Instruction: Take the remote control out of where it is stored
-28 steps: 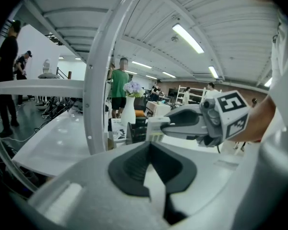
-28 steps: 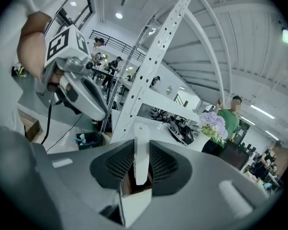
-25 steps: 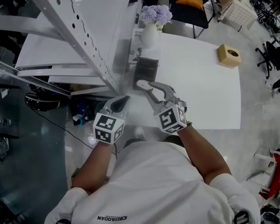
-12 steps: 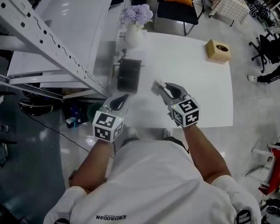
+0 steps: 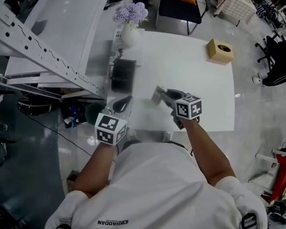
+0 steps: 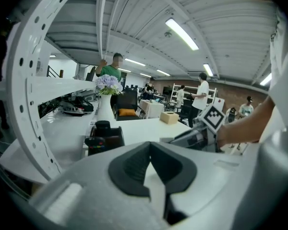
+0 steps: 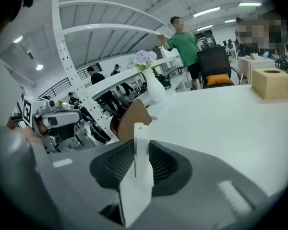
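Note:
A white remote control (image 5: 157, 95) (image 7: 138, 181) stands on edge between the pads of my right gripper (image 5: 165, 97) (image 7: 136, 152), which is shut on it above the white table (image 5: 205, 94), toward the front edge. The dark storage holder (image 5: 123, 74) (image 6: 103, 138) sits at the table's left side, apart from the remote. In the right gripper view the holder (image 7: 132, 120) shows as a brown rounded shape ahead. My left gripper (image 5: 123, 102) (image 6: 149, 150) hovers at the table's front left corner, its jaw tips together with nothing between them.
A white vase of purple flowers (image 5: 129, 24) stands behind the holder. A tan tissue box (image 5: 219, 50) sits at the far right corner. A white metal rack (image 5: 43, 42) borders the table's left. A black chair with an orange cushion (image 5: 181, 1) stands beyond. Several people stand in the background.
My right gripper has carried the remote from beside the holder toward the table's front middle, lowering and rolling so the remote stands on edge. The left gripper stays shut and empty.

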`<state>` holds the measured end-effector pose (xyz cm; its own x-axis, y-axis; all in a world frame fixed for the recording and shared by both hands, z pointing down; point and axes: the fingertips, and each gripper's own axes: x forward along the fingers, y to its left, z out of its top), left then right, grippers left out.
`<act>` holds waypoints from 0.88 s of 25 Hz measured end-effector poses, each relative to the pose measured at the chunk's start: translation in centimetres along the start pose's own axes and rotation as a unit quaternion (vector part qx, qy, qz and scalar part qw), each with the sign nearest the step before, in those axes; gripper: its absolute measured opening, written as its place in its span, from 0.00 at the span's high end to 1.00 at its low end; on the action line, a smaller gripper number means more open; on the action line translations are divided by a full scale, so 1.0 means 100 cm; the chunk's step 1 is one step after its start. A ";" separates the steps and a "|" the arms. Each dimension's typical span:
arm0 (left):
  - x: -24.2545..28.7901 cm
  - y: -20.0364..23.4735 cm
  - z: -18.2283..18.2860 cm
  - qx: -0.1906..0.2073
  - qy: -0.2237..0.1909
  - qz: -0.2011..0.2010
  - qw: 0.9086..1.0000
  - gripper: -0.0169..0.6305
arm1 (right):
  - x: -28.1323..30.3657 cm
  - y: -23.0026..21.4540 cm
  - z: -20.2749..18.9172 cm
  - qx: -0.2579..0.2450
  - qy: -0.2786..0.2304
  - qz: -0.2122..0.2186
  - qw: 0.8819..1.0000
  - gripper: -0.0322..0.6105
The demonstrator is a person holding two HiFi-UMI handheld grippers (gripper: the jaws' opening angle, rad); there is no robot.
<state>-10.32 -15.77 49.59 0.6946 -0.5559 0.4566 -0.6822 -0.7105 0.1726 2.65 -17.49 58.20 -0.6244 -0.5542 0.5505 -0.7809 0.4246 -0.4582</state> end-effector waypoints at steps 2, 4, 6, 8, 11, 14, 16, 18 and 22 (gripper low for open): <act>0.001 -0.003 -0.002 -0.001 0.003 0.003 1.000 0.97 | 0.005 -0.006 -0.004 0.011 0.006 0.005 1.000 0.79; 0.000 -0.003 -0.004 -0.003 0.005 0.010 1.000 0.97 | 0.009 -0.012 -0.005 0.018 0.003 0.005 1.000 0.79; -0.002 -0.002 -0.006 -0.007 0.008 0.018 1.000 0.97 | 0.013 -0.017 -0.004 0.034 -0.004 0.011 0.999 0.79; -0.004 0.000 -0.007 -0.010 0.009 0.025 1.000 0.97 | 0.019 -0.024 -0.003 0.051 -0.006 0.014 0.999 0.79; -0.005 0.001 -0.006 -0.015 0.007 0.032 0.999 0.97 | 0.029 -0.036 -0.001 0.095 -0.003 0.018 0.995 0.78; -0.006 0.001 -0.005 -0.019 0.005 0.036 0.999 0.97 | 0.039 -0.049 -0.004 0.172 0.001 0.033 0.984 0.78; -0.007 0.002 -0.005 -0.020 0.005 0.039 0.999 0.97 | 0.046 -0.058 -0.006 0.212 -0.001 0.038 0.977 0.77; -0.007 0.004 -0.005 -0.022 0.004 0.042 0.999 0.97 | 0.051 -0.065 -0.007 0.231 -0.002 0.037 0.972 0.77; -0.008 0.008 -0.004 -0.024 0.003 0.046 0.999 0.97 | 0.057 -0.075 -0.010 0.232 0.002 0.022 0.972 0.75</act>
<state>-11.58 -15.71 49.70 0.6267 -0.6152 0.4782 -0.7536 -0.6346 0.1712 4.93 -23.13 65.41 -0.6581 -0.5390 0.5258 -0.6606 0.0782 -0.7467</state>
